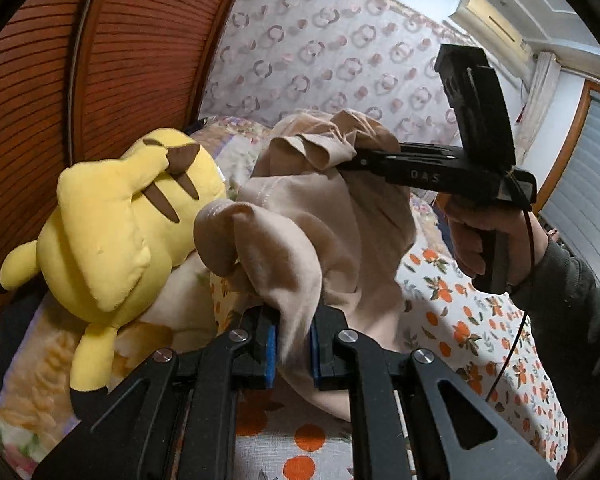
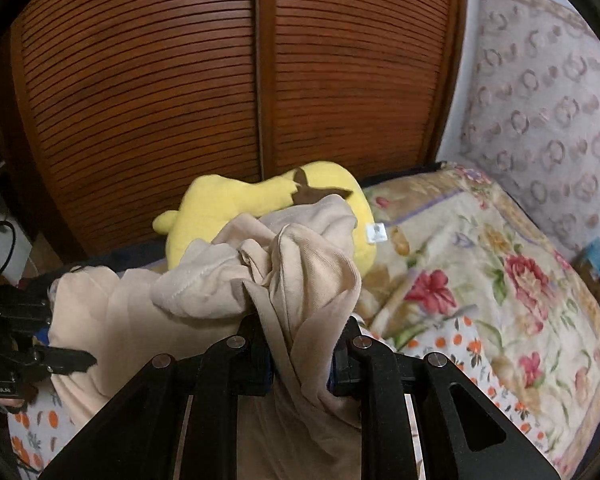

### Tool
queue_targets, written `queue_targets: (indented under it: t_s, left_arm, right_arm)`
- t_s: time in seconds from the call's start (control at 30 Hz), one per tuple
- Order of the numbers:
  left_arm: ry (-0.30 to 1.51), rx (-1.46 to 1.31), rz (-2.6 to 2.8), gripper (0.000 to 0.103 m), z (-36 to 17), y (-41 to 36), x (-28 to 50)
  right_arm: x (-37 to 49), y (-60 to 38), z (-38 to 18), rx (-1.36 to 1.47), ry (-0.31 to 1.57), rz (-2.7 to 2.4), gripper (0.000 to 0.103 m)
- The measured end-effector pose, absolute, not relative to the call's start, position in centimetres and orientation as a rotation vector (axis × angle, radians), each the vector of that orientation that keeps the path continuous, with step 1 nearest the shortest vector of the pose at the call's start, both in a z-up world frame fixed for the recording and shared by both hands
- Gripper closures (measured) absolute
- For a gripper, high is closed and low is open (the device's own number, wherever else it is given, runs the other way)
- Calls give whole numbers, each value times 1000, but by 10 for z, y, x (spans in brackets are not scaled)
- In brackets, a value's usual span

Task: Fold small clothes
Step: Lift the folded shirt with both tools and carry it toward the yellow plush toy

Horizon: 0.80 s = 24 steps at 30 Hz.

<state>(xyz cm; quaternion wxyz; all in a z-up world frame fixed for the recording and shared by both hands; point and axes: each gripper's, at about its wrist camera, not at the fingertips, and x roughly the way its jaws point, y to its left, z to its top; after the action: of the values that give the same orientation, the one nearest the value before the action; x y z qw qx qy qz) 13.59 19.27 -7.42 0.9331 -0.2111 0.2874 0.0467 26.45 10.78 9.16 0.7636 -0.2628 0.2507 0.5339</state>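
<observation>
A beige garment (image 1: 320, 216) hangs bunched in the air above the bed, held by both grippers. My left gripper (image 1: 294, 350) is shut on a lower fold of it, blue pads pressing the cloth. My right gripper (image 1: 350, 158) shows in the left wrist view, shut on an upper bunch of the garment. In the right wrist view the garment (image 2: 300, 272) spills out of my right gripper (image 2: 300, 360), and the left gripper (image 2: 66, 358) is at the far left holding its other end.
A yellow plush toy (image 1: 116, 220) lies on the bed by the wooden louvred wardrobe doors (image 2: 240, 80). An orange-print sheet (image 1: 472, 332) and a floral blanket (image 2: 480, 280) cover the bed. A patterned wall (image 1: 320, 52) stands behind.
</observation>
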Motion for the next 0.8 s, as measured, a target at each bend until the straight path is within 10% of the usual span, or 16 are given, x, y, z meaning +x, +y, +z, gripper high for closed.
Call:
queue_targets:
  t_s: [0.63, 0.8]
  left_arm:
    - [623, -463, 75, 90, -67, 189, 144]
    - [681, -484, 159, 90, -90, 211, 156]
  right_arm:
    - [289, 93, 116, -587, 678, 1174, 83]
    - [310, 117, 93, -545, 684, 1050, 59]
